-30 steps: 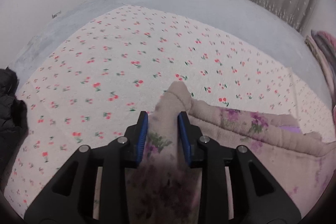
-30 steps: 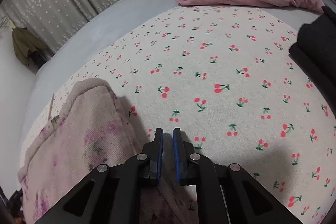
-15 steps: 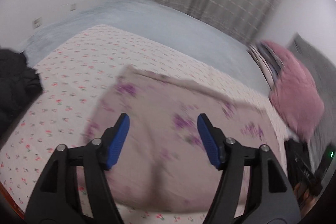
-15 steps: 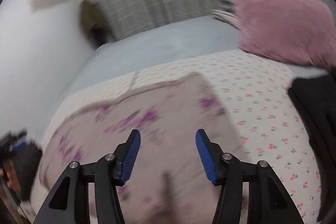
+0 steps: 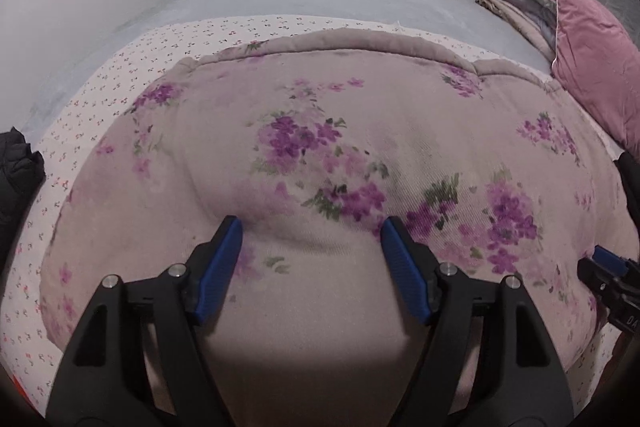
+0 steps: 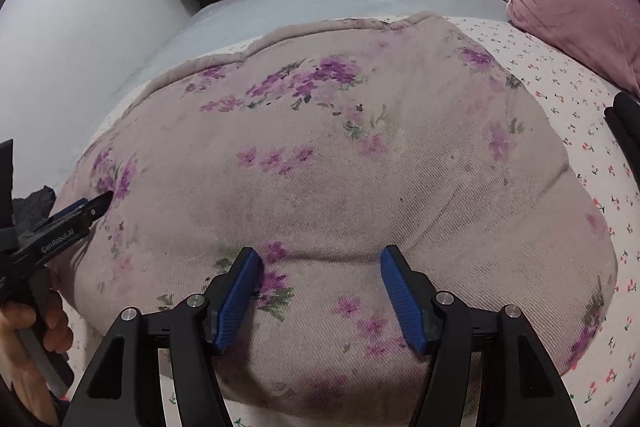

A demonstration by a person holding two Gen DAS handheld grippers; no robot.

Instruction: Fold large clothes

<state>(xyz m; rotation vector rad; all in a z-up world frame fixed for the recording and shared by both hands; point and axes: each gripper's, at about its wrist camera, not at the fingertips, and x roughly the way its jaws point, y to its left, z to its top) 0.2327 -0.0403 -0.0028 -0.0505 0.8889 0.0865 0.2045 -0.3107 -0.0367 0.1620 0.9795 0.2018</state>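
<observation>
A: Garment (image 5: 320, 155) — where is it?

B: Lying flat on the cherry-print sheet (image 5: 132, 67), between the pink pillow (image 5: 592, 67) and a dark heap (image 5: 16, 179). A second layer peeks out along its far edge, so I judge one fold is made.

A: And the tools?

B: Left gripper (image 5: 312, 251) and right gripper (image 6: 320, 279) are both spread wide above the near edge, holding nothing.

A: What's left?

B: Probably another fold or two; it looks too broad to be finished.
</observation>
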